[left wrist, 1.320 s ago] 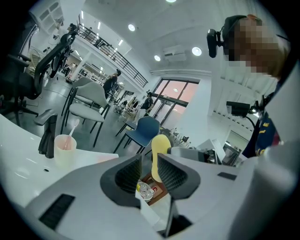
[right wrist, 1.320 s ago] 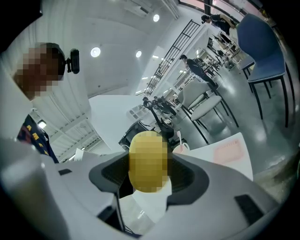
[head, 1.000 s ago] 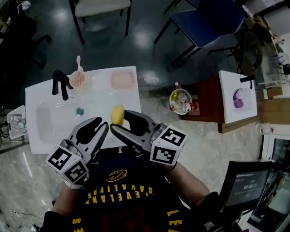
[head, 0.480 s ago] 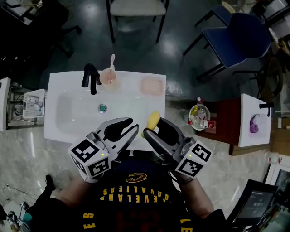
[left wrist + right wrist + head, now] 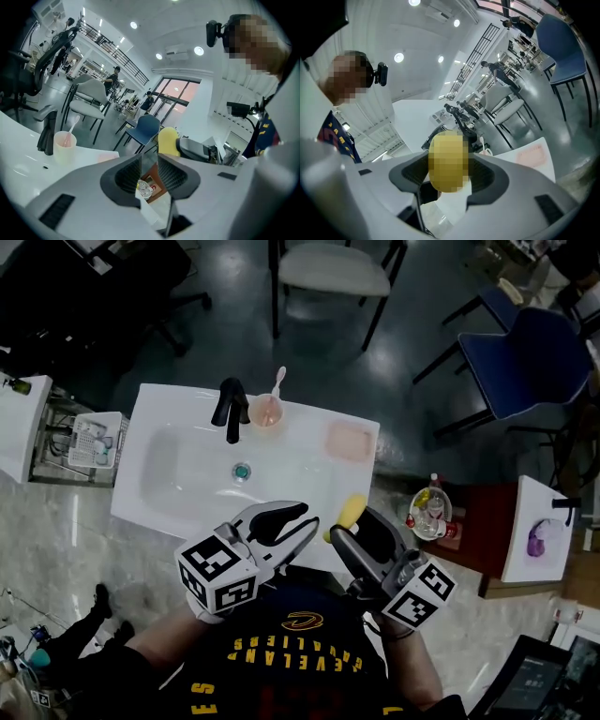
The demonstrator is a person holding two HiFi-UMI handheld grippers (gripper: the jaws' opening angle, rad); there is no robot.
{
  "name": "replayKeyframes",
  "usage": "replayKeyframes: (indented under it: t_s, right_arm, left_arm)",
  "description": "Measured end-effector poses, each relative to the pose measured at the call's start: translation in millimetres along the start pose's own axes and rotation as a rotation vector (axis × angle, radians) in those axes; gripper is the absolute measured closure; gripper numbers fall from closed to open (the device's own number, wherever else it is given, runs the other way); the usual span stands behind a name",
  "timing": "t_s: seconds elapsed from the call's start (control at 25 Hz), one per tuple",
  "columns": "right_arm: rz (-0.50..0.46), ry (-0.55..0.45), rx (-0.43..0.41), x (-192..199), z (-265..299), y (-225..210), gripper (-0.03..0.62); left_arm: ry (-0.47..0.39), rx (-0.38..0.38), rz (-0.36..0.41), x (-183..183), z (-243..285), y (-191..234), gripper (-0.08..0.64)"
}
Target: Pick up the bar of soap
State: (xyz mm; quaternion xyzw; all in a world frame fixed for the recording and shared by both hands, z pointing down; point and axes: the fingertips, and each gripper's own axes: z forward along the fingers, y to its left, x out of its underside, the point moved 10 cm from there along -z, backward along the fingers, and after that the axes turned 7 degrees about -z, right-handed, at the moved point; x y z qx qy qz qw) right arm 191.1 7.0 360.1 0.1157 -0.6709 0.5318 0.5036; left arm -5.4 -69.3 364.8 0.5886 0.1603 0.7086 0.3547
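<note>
A yellow oval bar of soap point(image 5: 351, 513) is clamped between the jaws of my right gripper point(image 5: 352, 524), held in the air over the near right edge of the white sink point(image 5: 187, 493). In the right gripper view the soap point(image 5: 447, 161) fills the gap of that gripper point(image 5: 448, 173). My left gripper point(image 5: 307, 517) hovers just left of it, jaws a little apart and empty. In the left gripper view the soap point(image 5: 168, 141) shows beyond the jaws of the left gripper point(image 5: 149, 171).
On the sink's far rim stand a black tap point(image 5: 230, 409), a pink cup point(image 5: 267, 412) with a toothbrush and a pink soap dish point(image 5: 350, 441). A white chair point(image 5: 333, 268) and a blue chair point(image 5: 525, 362) stand behind. A tub of bottles point(image 5: 429, 512) sits at right.
The head view has swung, so the sink now lies further right and lower. The soap stays clamped in the right gripper, now nearer the sink's front edge. The left gripper keeps beside it.
</note>
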Motion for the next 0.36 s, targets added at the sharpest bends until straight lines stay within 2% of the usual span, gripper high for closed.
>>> replayKeyframes:
  t_s: [0.36]
  right_arm:
    - [-0.002,0.009,0.008,0.5,4.5,-1.4,0.325]
  left_arm:
    - [-0.002,-0.005,-0.013,-0.1,-3.5,4.7,0.445]
